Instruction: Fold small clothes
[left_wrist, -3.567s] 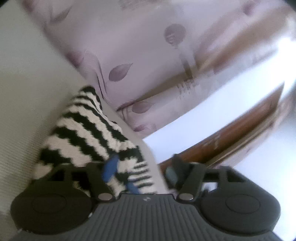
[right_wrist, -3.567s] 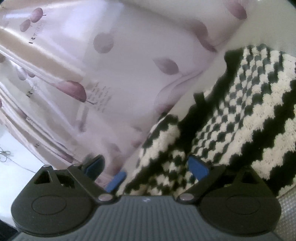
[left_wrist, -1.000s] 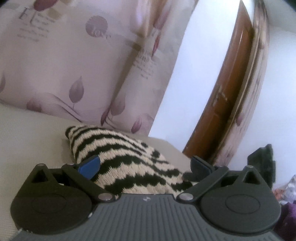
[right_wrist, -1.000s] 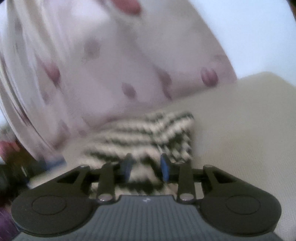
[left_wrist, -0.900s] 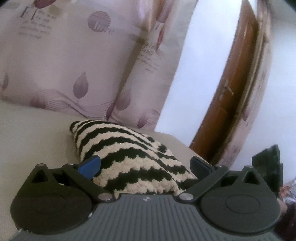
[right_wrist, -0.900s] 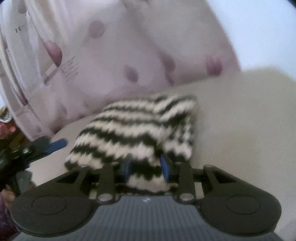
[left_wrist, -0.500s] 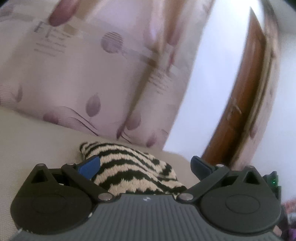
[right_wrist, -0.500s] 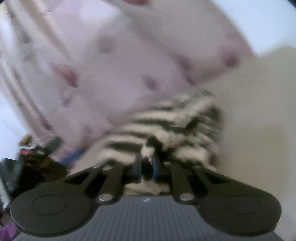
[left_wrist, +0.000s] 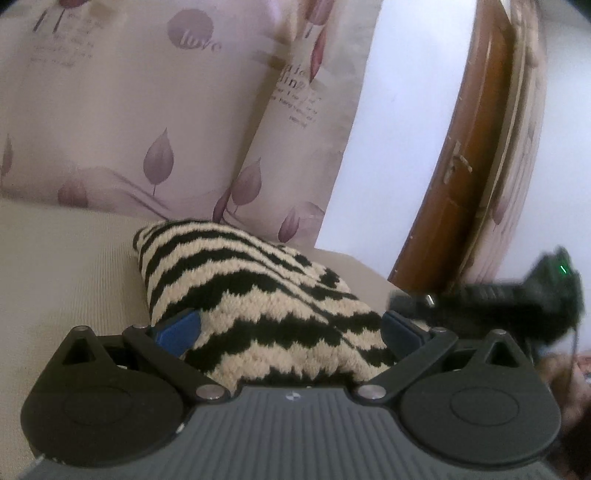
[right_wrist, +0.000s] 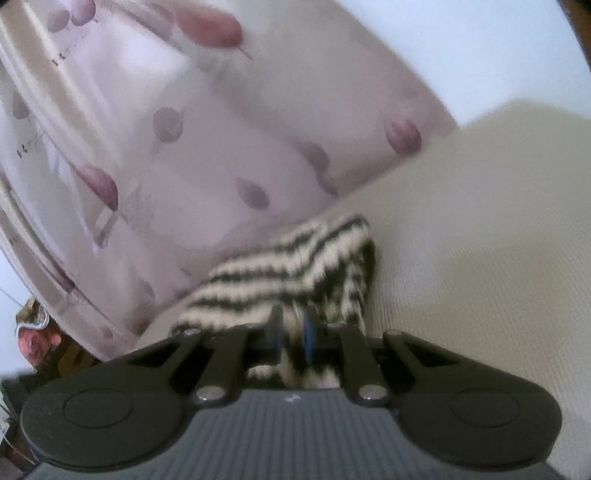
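Note:
A folded black-and-cream zigzag knit garment lies on the beige surface. My left gripper is open, its blue pads standing wide on either side of the garment's near end without pressing it. In the right wrist view the same knit garment appears blurred, and my right gripper is shut on its near edge, a pinch of knit caught between the blue pads. The right gripper's black body shows at the right edge of the left wrist view.
Pink leaf-print curtains hang just behind the garment. A brown wooden door and a white wall stand at the right. Dark clutter sits low at the left in the right wrist view. The beige surface stretches to the right.
My right gripper closed its jaws onto the garment's near edge and rolled. My left gripper dipped back down so the garment sits between its open pads again.

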